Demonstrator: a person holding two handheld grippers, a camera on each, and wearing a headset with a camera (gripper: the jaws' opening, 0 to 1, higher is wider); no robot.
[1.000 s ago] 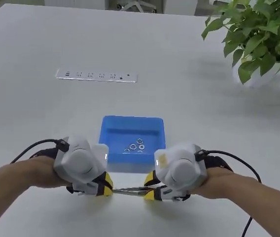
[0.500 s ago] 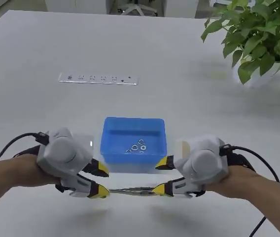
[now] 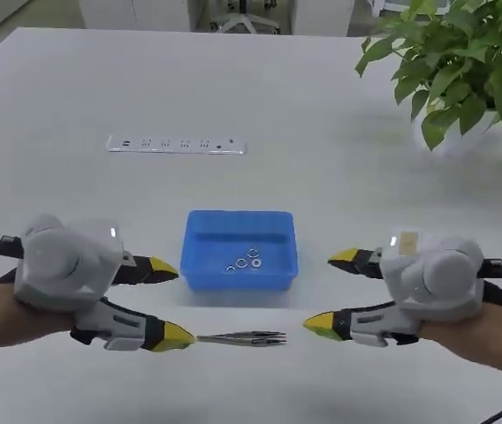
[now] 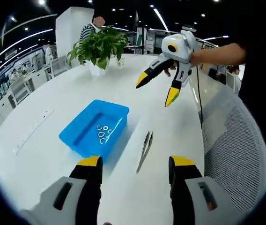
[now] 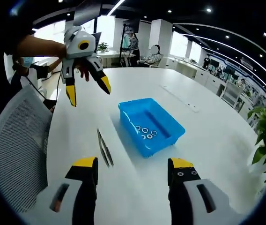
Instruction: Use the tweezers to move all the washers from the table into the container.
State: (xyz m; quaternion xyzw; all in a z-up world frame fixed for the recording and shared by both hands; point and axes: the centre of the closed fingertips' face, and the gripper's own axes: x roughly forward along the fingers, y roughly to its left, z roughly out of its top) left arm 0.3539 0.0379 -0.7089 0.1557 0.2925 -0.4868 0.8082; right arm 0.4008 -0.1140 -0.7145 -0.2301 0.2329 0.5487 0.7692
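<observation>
While both stand released, left gripper [image 3: 185,303] and right gripper [image 3: 318,291] flank the tweezers [image 3: 242,337], washers [image 3: 244,262] in blue container [image 3: 238,281] just ahead

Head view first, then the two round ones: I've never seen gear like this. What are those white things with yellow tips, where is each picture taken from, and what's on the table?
No robot here: a person holds a two-jaw gripper in each hand. The head view comes from a headset camera looking down at the left gripper and the right gripper. Each round picture comes from a camera riding on one gripper, looking along its own yellow-tipped jaws; the other gripper shows across from it. On the white table sit a blue plastic rectangular container with small metal ring washers inside, thin metal tweezers lying between the grippers, a white power strip and a green potted plant. Both grippers are open and hold nothing.
</observation>
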